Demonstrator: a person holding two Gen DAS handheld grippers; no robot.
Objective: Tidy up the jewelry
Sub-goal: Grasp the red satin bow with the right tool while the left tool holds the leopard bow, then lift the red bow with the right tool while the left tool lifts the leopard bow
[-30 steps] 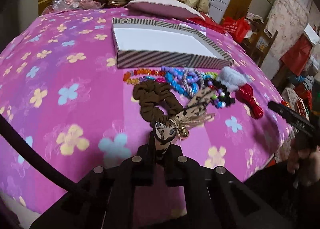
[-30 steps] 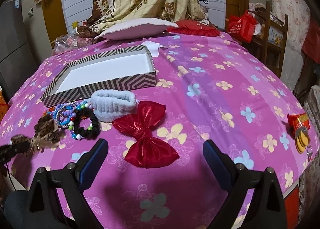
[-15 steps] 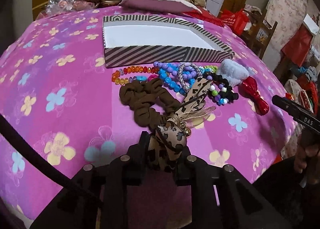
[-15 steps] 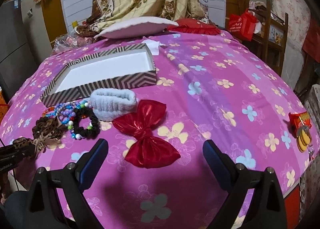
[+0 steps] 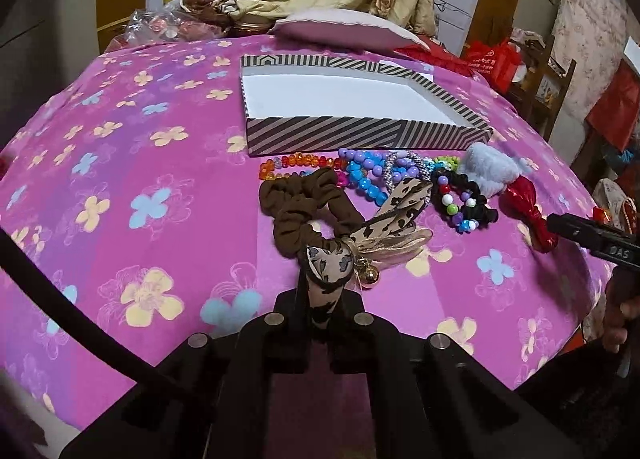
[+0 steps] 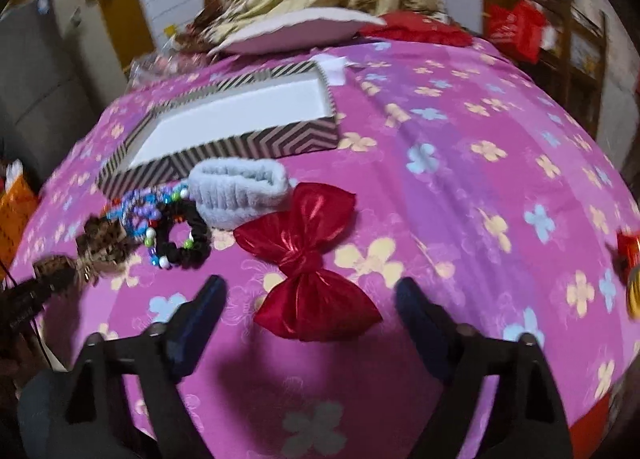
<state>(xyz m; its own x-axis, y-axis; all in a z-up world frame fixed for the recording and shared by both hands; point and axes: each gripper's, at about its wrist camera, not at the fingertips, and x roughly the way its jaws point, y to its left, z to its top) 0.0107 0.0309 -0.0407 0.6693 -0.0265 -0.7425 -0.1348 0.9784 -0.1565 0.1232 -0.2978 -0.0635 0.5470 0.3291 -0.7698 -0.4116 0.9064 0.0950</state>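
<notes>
Scrunchie (image 5: 308, 211): your left gripper (image 5: 326, 299) pinches its leopard bow for lifting; right gripper (image 6: 308, 299) closing around red bow (image 6: 308, 259).

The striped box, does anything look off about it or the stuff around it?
The box holds nothing yet; all the accessories lie bunched on the cloth along its front wall. The scrunchie is partly lifted, its leopard ribbon pinched in the left gripper. Nothing looks damaged or spilled.
</notes>
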